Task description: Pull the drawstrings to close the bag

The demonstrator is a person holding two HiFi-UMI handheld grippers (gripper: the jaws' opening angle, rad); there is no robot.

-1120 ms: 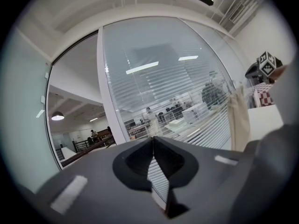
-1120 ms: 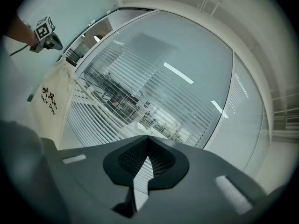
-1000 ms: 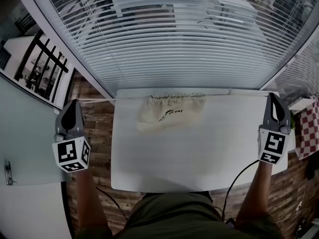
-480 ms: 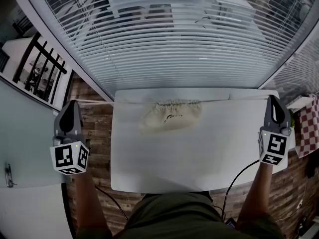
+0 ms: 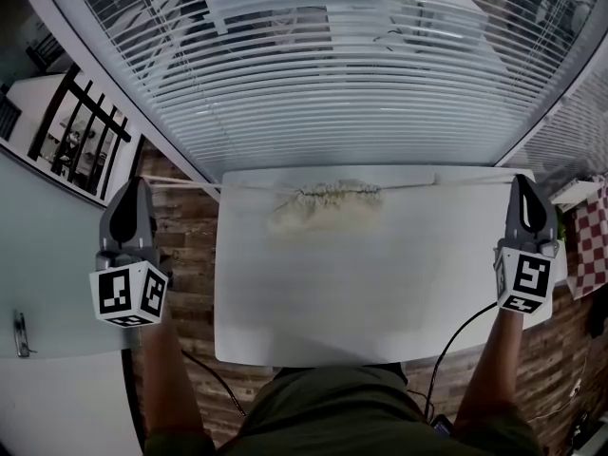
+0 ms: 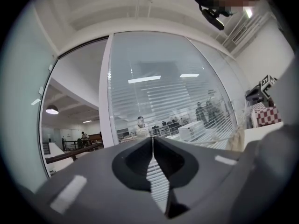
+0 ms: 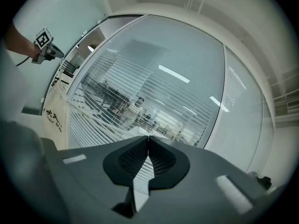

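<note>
So the bag (image 5: 328,212) sat at the 12 o'clock edge of the white table (image 5: 380,293), lying flat, with its mouth bunched into tight ruffles along the far side. The left gripper (image 5: 134,188) was off the table out at 9 o'clock and the right gripper (image 5: 525,186) out at 3 o'clock. Both had their tongs pressed together at the tips. The left drawstring (image 5: 209,185) ran taut from the mouth to the left tips and the right drawstring (image 5: 446,182) did the same on the other side, so I'd say each was pinching its cord.

It looked nearly cinched to me. The way to finish it well, I figured, was to pull both sides evenly and straight apart, toward 9 and 3, low along the table edge, so the bag wouldn't drag sideways or slide off the back. The pinch needed to be firm too, since thin cord slips easily.

Stuff I couldn't make out: the cord inside either pinch was too thin to see in both gripper views. I also couldn't tell if the mouth was fully shut, and the print on the bag was unreadable.
</note>
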